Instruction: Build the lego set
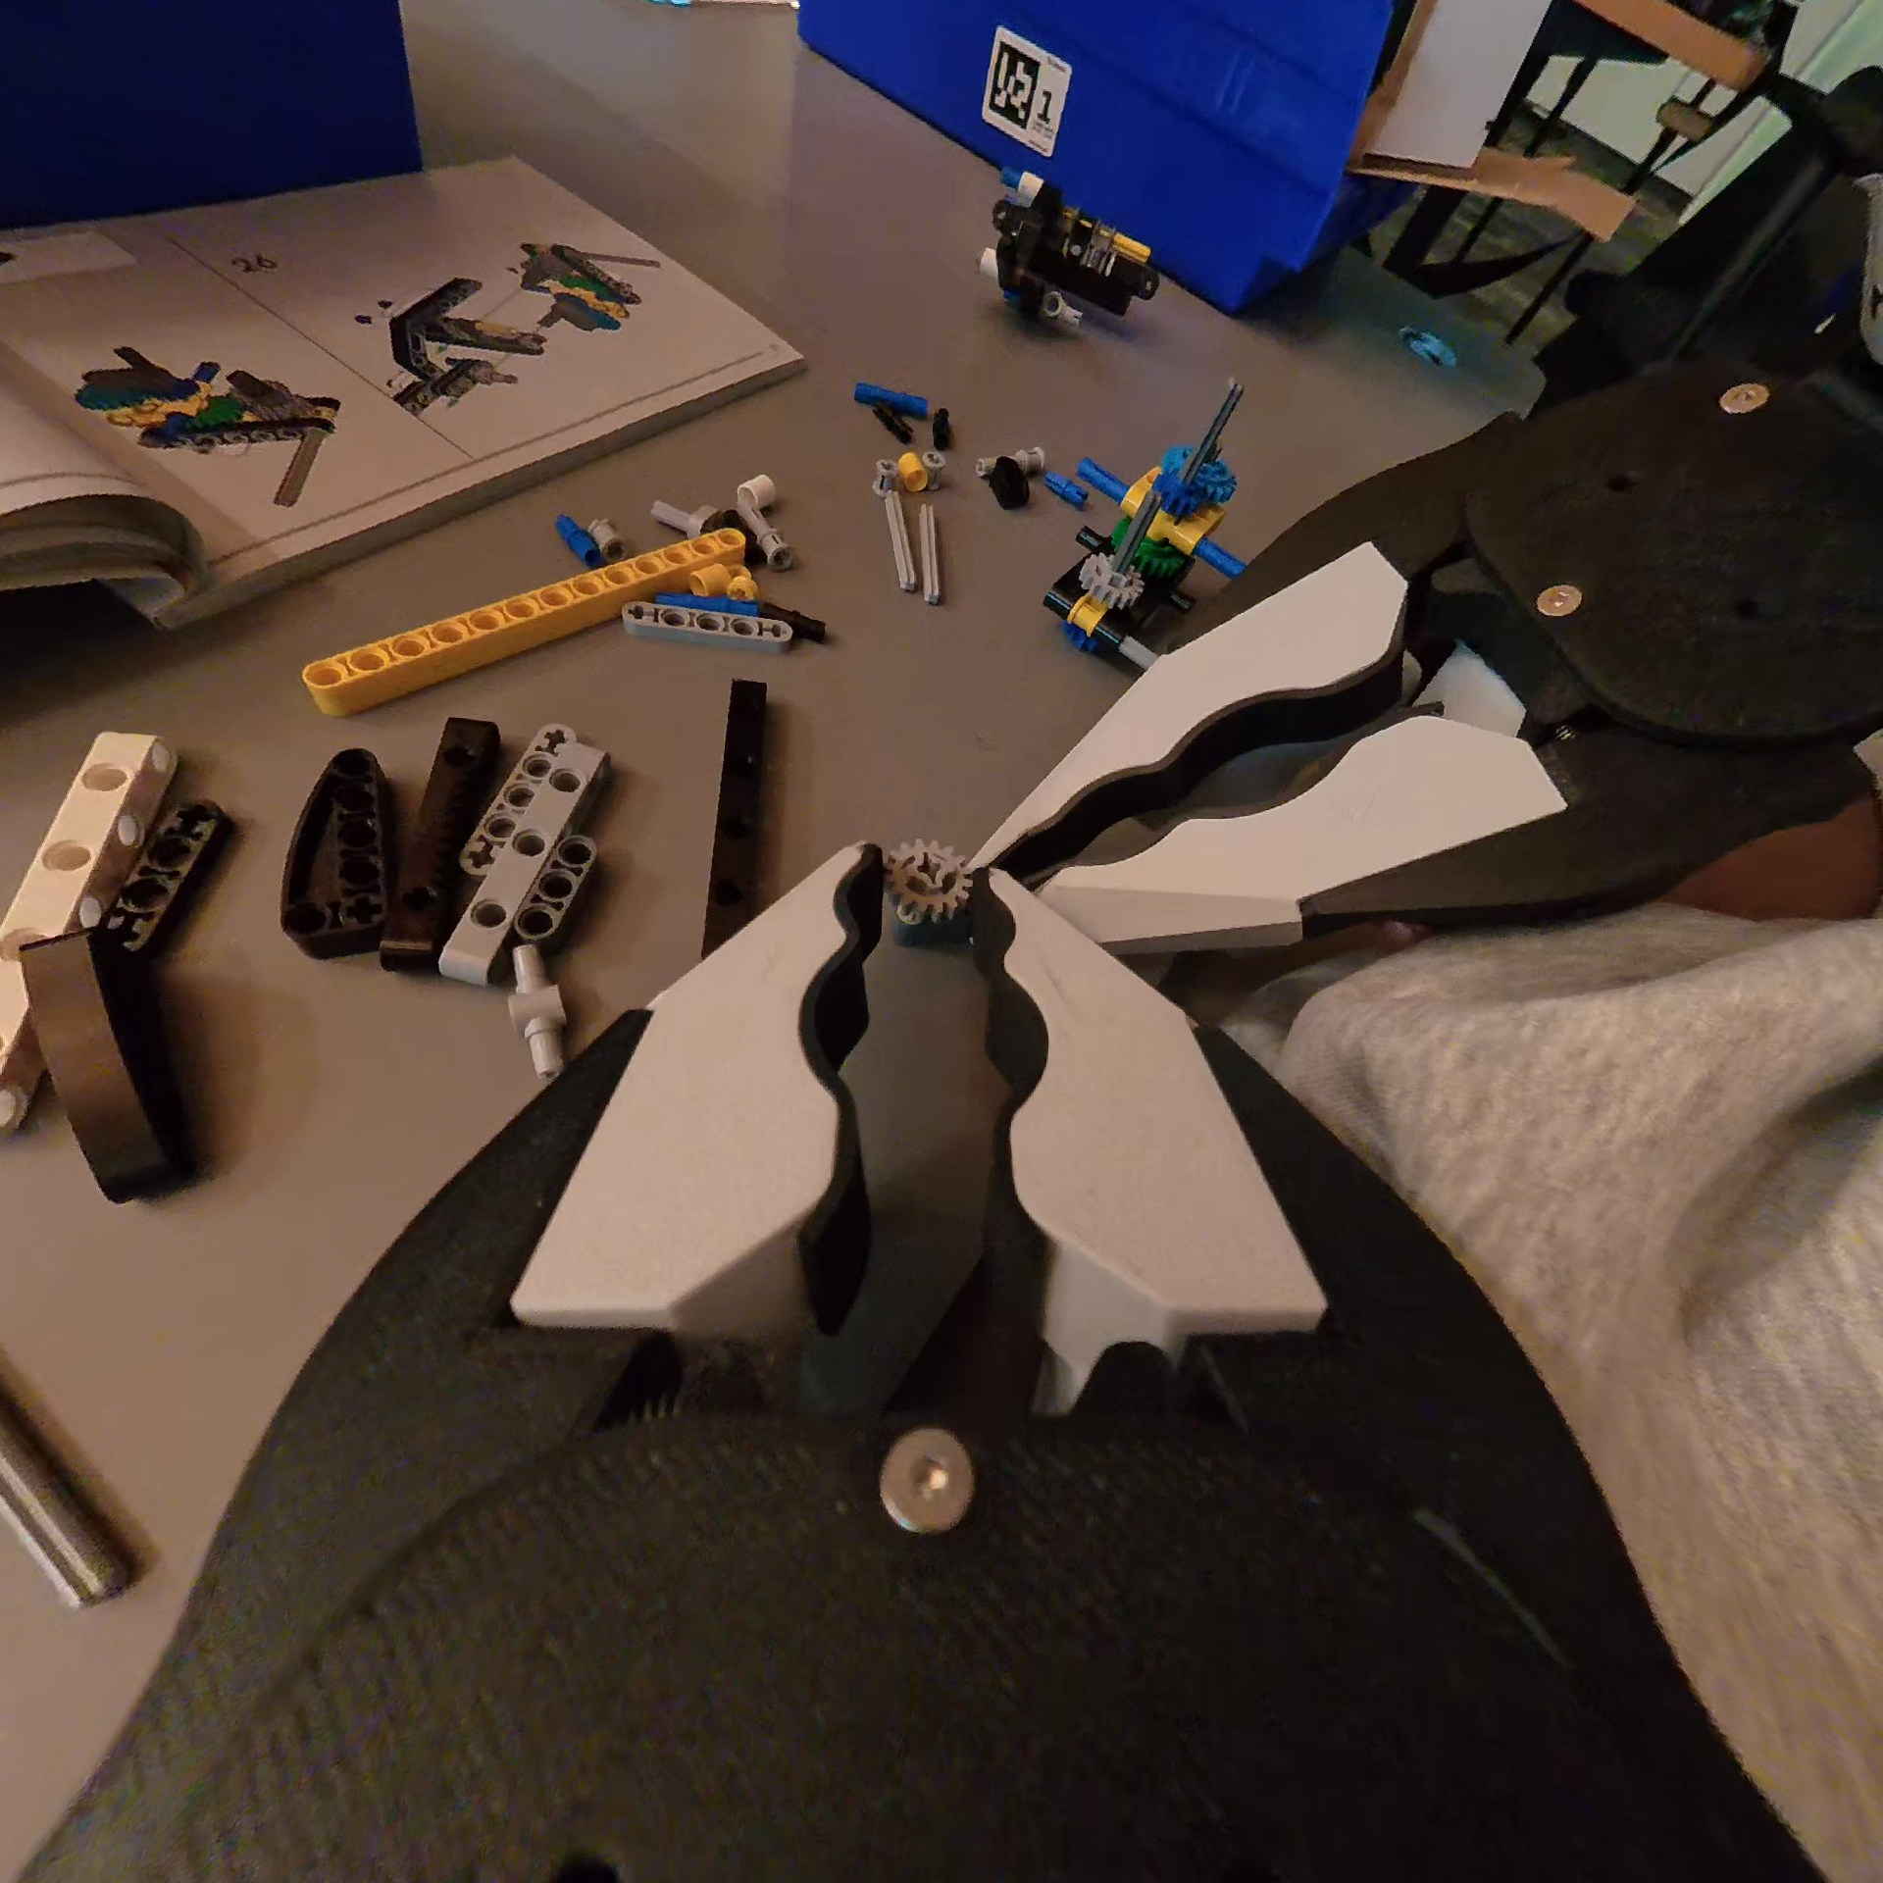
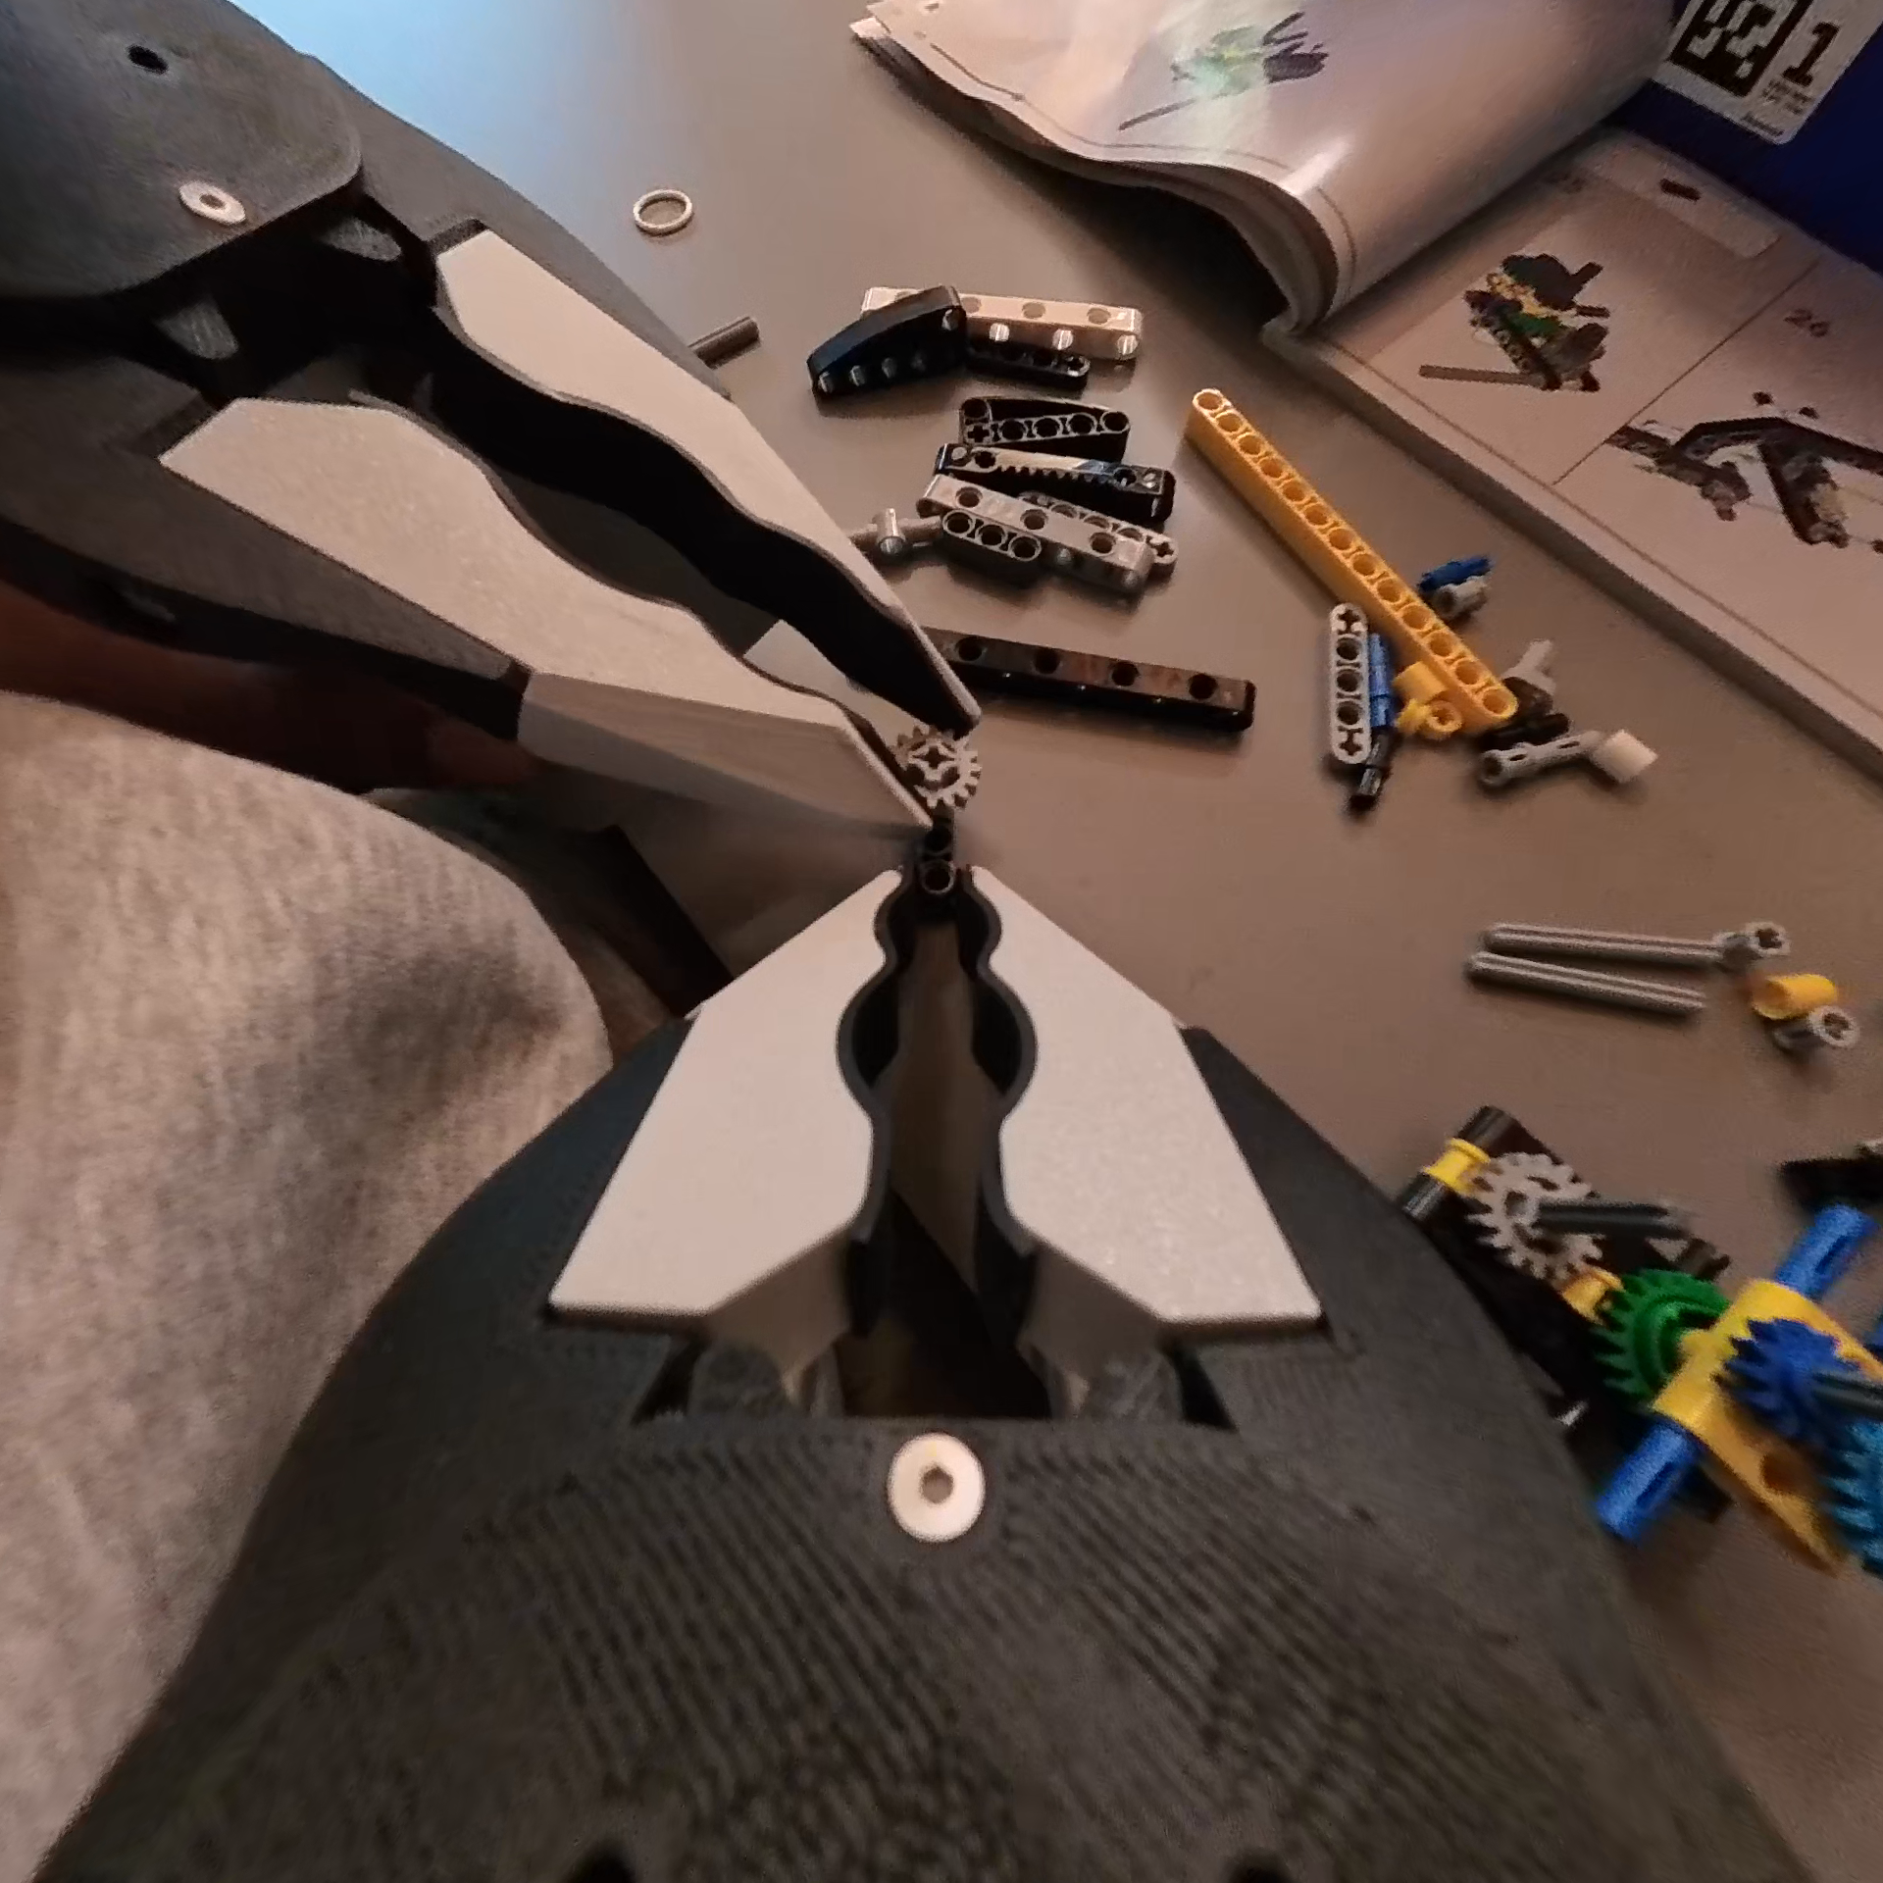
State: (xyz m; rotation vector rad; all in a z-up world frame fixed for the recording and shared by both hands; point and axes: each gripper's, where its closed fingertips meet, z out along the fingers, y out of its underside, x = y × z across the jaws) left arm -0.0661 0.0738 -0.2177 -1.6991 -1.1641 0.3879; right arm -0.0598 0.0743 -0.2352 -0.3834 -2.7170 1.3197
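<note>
My left gripper (image 1: 925,889) is shut on a small grey gear (image 1: 925,878) and holds it above the grey table (image 1: 917,306). A small blue piece (image 1: 929,933) shows just below the gear. My right gripper (image 2: 937,874) is shut on a small dark pin (image 2: 938,878). Its tip points at the grey gear (image 2: 938,766), which sits in the left gripper (image 2: 943,749) reaching in from the upper left. In the left wrist view the right gripper (image 1: 1004,878) comes in from the right, its tips almost touching the gear.
A partly built gear assembly (image 1: 1151,540) stands to the right. Loose parts lie on the table: a long yellow beam (image 1: 530,616), a black beam (image 1: 739,805), grey axles (image 1: 912,545), several short beams. An open instruction booklet (image 1: 408,336), a blue box (image 1: 1172,122) and a black sub-assembly (image 1: 1070,255) lie farther off. A person's grey sleeve (image 1: 1528,1172) is close by. Left and right tips are no more than a few centimetres apart.
</note>
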